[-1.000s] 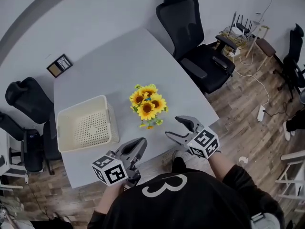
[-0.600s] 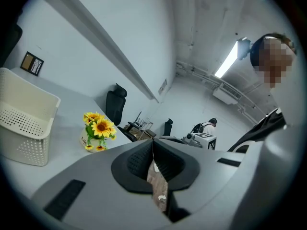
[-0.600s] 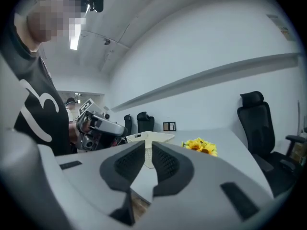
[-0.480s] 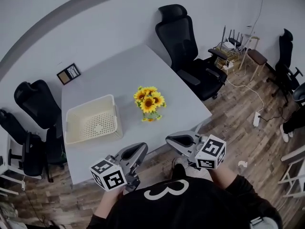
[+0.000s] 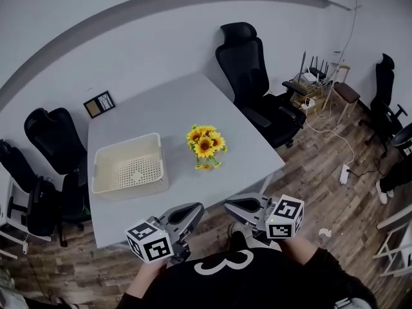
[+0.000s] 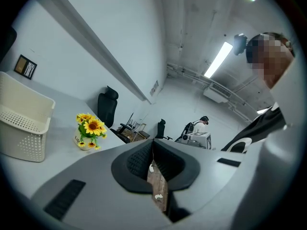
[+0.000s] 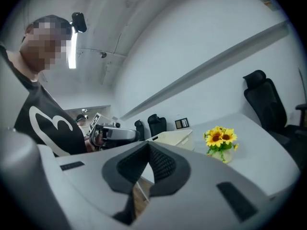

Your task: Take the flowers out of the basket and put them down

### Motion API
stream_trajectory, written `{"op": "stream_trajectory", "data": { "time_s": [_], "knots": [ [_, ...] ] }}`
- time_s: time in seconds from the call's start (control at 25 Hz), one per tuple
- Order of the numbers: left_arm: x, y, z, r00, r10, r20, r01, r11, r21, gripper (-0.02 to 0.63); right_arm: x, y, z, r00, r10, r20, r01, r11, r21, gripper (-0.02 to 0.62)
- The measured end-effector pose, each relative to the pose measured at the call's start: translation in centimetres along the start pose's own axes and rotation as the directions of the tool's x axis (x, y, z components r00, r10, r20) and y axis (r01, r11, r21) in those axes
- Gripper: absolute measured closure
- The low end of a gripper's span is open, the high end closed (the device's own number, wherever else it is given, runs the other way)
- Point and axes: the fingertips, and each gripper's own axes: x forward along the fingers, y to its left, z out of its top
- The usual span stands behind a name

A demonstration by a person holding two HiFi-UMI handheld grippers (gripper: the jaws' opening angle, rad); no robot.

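Beside the basket [image 5: 132, 187], sunflowers [image 5: 206, 144] stand in their small pot [image 6: 81, 142].

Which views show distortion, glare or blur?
Head view: fisheye bends the wall into an arc; the flowers are sharp. Left gripper view: dark round corners, a lamp glares. Right gripper view: same dark corners, another lamp glares.

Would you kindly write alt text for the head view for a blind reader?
Sunflowers stand on a grey table beside an empty white basket, not touching it. Nearer the camera, the left gripper and right gripper are shut and empty, the right's fingers just closed.
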Motion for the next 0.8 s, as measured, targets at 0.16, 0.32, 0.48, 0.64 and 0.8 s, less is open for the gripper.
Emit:
{"op": "stream_trajectory", "data": {
  "time_s": [0.16, 0.32, 0.48, 0.64, 0.8],
  "knots": [
    [-0.2, -0.3, -0.4, 1.0, 0.001, -0.005, -0.001, 1.0, 0.002, 0.593, 0.2, 0.2, -0.1, 1.0, 0.01, 0.0, -0.01, 1.0, 0.01, 0.589],
    [-0.7, -0.3, -0.6, 1.0, 0.011, 0.001, -0.011, 1.0, 0.001, 0.592, 0.5, 0.2, -0.2, 1.0, 0.018, -0.002, -0.018, 1.0, 0.015, 0.589],
    [-1.2, -0.4, -0.7, 1.0, 0.016, -0.004, -0.016, 1.0, 0.003, 0.592, 1.1, 0.7, -0.1, 1.0, 0.025, -0.003, -0.025, 1.0, 0.006, 0.589],
    [-1.4, -0.3, -0.8, 1.0, 0.021, -0.003, -0.021, 1.0, 0.009, 0.592, 1.4, 0.7, -0.5, 1.0, 0.022, -0.003, -0.022, 1.0, 0.003, 0.589],
    [-1.4, -0.6, -1.2, 1.0, 0.014, -0.011, -0.014, 1.0, 0.01, 0.592, 1.1, 1.1, -0.7, 1.0, 0.019, -0.01, -0.019, 1.0, 0.005, 0.589]
  ]
}}
